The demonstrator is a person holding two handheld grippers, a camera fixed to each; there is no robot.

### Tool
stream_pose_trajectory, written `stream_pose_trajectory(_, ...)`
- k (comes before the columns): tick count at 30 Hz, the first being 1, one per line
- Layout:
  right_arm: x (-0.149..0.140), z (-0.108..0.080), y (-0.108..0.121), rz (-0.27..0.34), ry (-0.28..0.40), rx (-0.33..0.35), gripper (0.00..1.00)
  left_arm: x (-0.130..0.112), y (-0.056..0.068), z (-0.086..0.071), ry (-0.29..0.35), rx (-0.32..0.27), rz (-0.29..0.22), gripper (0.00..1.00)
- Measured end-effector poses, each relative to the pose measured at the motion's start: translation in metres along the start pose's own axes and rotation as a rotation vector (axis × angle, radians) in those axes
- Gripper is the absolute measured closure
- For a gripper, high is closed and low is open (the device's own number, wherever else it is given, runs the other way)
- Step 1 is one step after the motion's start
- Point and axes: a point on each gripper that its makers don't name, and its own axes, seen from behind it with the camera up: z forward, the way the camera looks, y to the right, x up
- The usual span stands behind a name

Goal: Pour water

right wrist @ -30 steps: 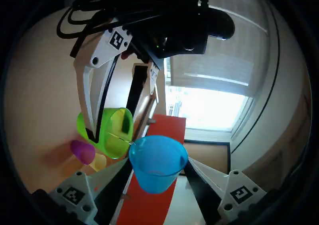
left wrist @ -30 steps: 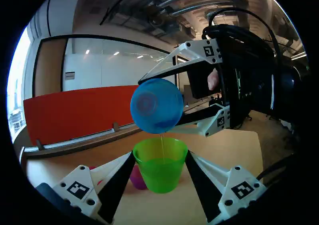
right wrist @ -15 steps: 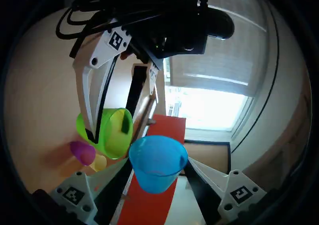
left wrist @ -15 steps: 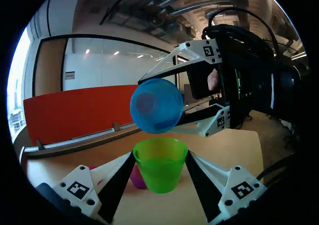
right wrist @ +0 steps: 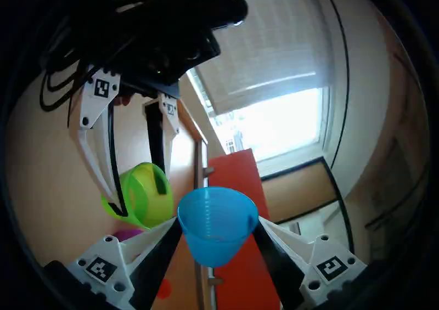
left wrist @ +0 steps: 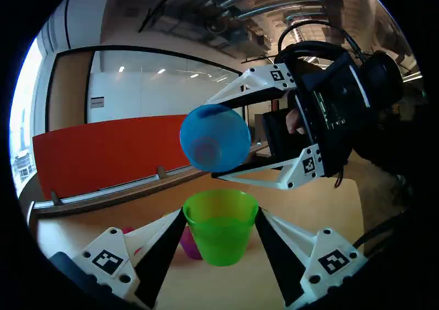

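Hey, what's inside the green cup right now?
The green cup is partly filled with liquid, its level showing through the translucent wall. The cup's floor is hidden beneath it.

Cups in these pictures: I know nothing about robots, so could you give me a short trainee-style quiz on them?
1. True or false: the blue cup is held above the green cup.
2. The left gripper grips which cup? A blue, B green, C neither.
3. What colour is the small cup beside the green one, on the table?
Key: 1 true; 2 B; 3 purple.
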Motion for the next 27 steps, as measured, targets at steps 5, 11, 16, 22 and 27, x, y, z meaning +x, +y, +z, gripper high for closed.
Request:
stream_pose_trajectory(5, -0.009, -0.001, -0.007, 0.174, -0.01, -0.007, 0.09, -0.003, -0.002, 0.0, -0.008, 0.002, 0.004, 0.13)
stream_pose_trajectory(11, -0.018, -0.006, -0.016, 0.38, -0.017, -0.014, 0.09, -0.005, -0.006, 0.0, -0.02, 0.009, 0.012, 0.12)
stream_pose_trajectory(16, -0.026, -0.012, -0.021, 0.577, -0.024, -0.013, 0.09, -0.008, -0.009, 0.0, -0.03, 0.015, 0.015, 0.12)
stream_pose_trajectory(22, -0.039, -0.02, -0.028, 0.822, -0.038, 0.008, 0.09, -0.012, -0.011, 0.0, -0.043, 0.016, 0.018, 0.12)
stream_pose_trajectory(27, -0.051, -0.025, -0.041, 0.963, -0.07, 0.051, 0.09, -0.018, -0.015, 0.002, -0.063, 0.02, 0.023, 0.12)
